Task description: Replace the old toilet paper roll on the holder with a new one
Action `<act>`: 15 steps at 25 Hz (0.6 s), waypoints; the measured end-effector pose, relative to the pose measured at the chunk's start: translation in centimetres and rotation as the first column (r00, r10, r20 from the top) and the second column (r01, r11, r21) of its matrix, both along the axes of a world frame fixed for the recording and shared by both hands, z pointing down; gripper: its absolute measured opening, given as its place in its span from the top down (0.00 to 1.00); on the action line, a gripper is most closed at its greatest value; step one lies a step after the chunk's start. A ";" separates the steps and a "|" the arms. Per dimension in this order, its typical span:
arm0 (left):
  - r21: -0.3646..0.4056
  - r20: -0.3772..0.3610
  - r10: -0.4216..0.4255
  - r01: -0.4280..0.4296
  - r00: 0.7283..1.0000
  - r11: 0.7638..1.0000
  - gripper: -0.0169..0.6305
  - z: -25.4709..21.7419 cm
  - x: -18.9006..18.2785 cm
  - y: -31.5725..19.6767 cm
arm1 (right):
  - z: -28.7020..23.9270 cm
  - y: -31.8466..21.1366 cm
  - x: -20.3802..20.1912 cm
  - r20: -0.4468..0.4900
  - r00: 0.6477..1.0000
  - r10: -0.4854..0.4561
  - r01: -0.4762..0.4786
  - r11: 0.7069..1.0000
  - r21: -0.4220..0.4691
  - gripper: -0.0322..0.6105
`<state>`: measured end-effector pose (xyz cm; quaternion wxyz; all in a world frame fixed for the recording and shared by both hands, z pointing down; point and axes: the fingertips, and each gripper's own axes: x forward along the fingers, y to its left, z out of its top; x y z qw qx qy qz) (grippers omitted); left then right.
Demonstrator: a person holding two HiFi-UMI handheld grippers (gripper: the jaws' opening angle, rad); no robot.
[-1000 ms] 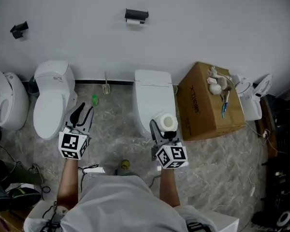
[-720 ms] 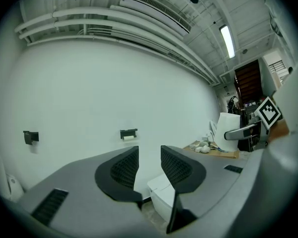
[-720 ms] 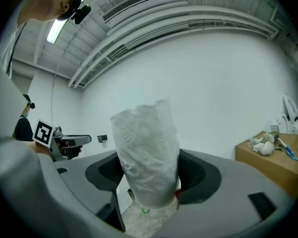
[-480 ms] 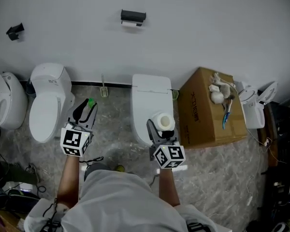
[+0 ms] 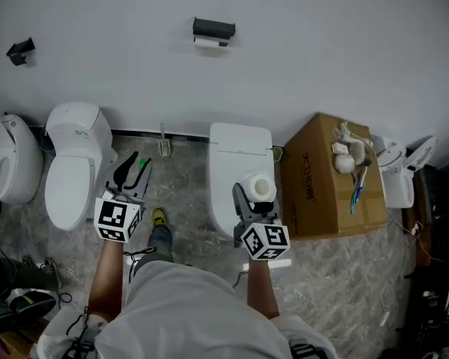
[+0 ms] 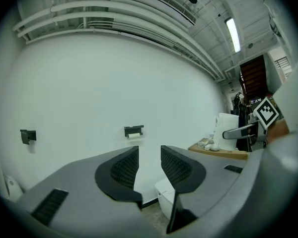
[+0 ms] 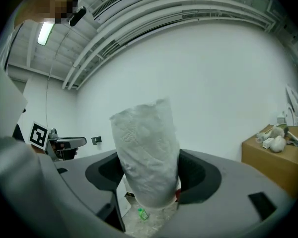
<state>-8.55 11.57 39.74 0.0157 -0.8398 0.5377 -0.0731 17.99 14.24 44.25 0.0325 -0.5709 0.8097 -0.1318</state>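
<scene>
Carrying the new roll point(image 7: 145, 152) upright between clamped fingers, the right gripper point(image 5: 252, 203) has the replacement ready. The left gripper point(image 6: 149, 165), fingers narrowly apart and empty, is probably free to strip the old roll point(image 5: 209, 43) from the wall holder point(image 5: 213, 28), well apart.

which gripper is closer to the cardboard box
Right. The right gripper, shut on the toilet paper roll, is just beside the cardboard box, above the white toilet next to it. The left gripper is farther off, beyond that toilet.
</scene>
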 end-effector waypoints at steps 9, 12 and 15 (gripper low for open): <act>-0.007 0.001 0.070 -0.070 0.998 0.998 0.74 -1.0 -2.0 -11.8 | -0.9 -10.3 -2.8 -0.019 0.998 0.062 -0.062 0.998 -0.015 0.45; -0.017 0.004 0.097 -0.097 0.995 0.995 0.74 -1.1 -2.9 -15.5 | -1.3 -13.7 -3.5 -0.025 0.995 0.101 -0.102 0.995 -0.024 0.45; -0.022 -0.011 0.113 -0.113 0.994 0.993 0.74 -1.1 -4.3 -19.4 | -1.6 -17.0 -4.7 -0.036 0.991 0.127 -0.128 0.991 -0.022 0.45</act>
